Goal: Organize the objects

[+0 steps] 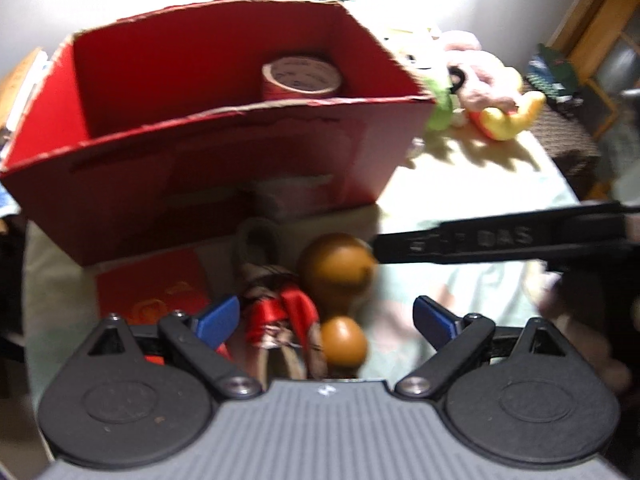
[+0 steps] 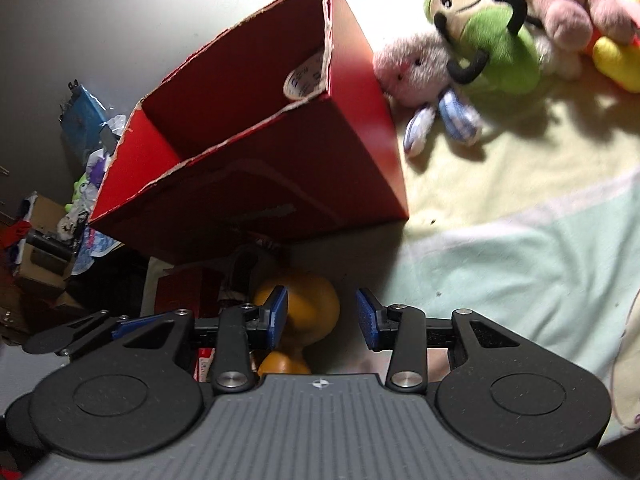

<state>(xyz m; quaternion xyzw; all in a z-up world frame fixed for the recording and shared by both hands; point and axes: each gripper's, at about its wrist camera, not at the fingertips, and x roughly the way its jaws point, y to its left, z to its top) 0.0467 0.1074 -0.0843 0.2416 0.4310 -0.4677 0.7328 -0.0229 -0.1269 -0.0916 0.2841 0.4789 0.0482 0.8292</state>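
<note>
The left claw [image 1: 324, 320] is spread wide, released, over a red doll [image 1: 282, 320] and a brown gourd [image 1: 338, 268] lying near the red box [image 1: 224, 160] on the bed [image 1: 480, 208]. The right claw [image 2: 322, 318] is also released, half spread, straddling the gourd without gripping. A tape roll [image 1: 302, 80] sits inside the box; plush toys [image 2: 492, 36] lie far right.

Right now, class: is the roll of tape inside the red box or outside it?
Inside. The roll of tape sits behind the near wall of the red box, at its right end; the right wrist view shows it past the torn rim.
</note>
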